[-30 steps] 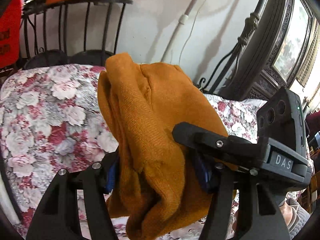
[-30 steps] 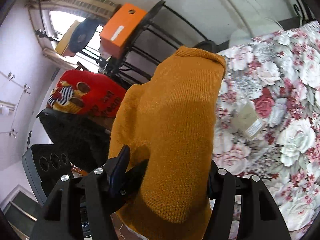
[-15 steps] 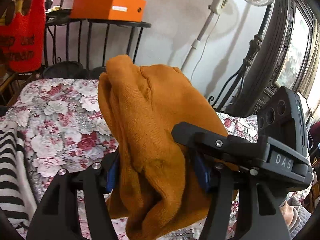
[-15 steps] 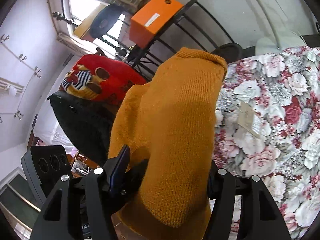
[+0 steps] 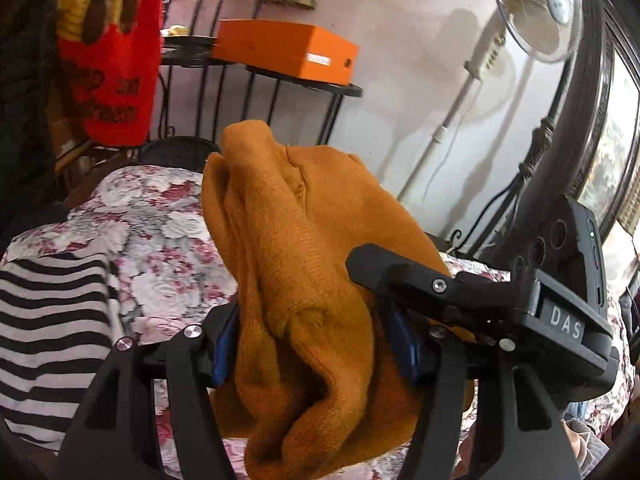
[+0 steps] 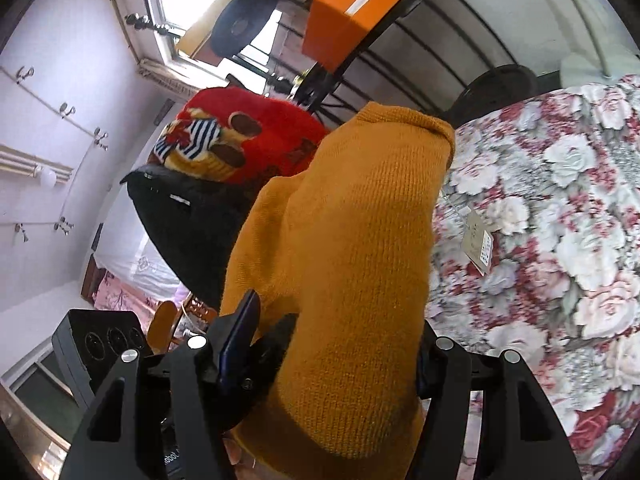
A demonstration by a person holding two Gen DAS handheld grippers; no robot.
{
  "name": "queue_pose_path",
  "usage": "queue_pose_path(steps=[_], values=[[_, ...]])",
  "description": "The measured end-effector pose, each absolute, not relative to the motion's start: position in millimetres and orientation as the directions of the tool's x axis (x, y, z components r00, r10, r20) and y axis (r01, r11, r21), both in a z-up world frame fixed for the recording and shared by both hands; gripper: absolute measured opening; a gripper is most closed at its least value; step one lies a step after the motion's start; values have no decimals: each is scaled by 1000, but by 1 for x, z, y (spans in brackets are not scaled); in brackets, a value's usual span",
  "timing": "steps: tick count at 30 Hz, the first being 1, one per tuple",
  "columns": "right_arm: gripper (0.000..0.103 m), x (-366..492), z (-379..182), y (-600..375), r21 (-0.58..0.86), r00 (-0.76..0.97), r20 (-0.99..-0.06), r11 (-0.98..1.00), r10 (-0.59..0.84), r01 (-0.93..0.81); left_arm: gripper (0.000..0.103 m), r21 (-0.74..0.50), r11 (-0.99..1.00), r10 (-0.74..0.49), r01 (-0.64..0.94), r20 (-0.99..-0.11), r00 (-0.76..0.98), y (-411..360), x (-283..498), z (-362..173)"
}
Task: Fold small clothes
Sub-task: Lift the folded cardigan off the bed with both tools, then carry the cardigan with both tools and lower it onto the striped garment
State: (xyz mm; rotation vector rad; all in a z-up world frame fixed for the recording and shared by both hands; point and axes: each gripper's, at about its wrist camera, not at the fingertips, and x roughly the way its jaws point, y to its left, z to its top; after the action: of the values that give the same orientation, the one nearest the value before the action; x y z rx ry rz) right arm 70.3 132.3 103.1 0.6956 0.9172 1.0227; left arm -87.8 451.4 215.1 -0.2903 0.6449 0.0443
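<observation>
Both my wrist cams look forward along my jaws, super close to the mustard sweater [image 5: 304, 264] (fills both views); they share the floral bed [image 6: 560, 208] and orange box [image 5: 288, 50].

**Mustard knit garment bunched and held up off the bed**

The mustard-orange knit garment [image 5: 304, 264] fills the centre of the left wrist view, gathered into thick vertical folds with a rounded top and a loose lower edge at bottom centre. In the right wrist view the same garment [image 6: 344, 272] stands upright through the middle of the frame, smooth-faced, its ribbed hem at the top.
</observation>
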Motion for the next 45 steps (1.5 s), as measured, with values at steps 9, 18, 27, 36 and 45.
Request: queue_pose_path(steps=[9, 18, 27, 36, 45], values=[[64, 53, 116, 200, 823, 148, -309, 342, 939, -454, 59, -285, 935, 14, -212, -566, 824, 513, -123, 222], [64, 30, 124, 280, 817, 53, -317, 301, 947, -493, 59, -317, 897, 93, -307, -543, 834, 581, -163, 221], [64, 6, 116, 352, 821, -46, -325, 257, 945, -510, 59, -329, 852, 174, -407, -554, 814, 638, -204, 210], [64, -17, 65, 400, 802, -112, -437, 331, 892, -497, 64, -305, 784, 180, -540, -722, 668, 692, -230, 153], [52, -11, 30, 401, 767, -109, -512, 397, 852, -504, 99, -242, 752, 193, -613, -808, 556, 706, -225, 119]])
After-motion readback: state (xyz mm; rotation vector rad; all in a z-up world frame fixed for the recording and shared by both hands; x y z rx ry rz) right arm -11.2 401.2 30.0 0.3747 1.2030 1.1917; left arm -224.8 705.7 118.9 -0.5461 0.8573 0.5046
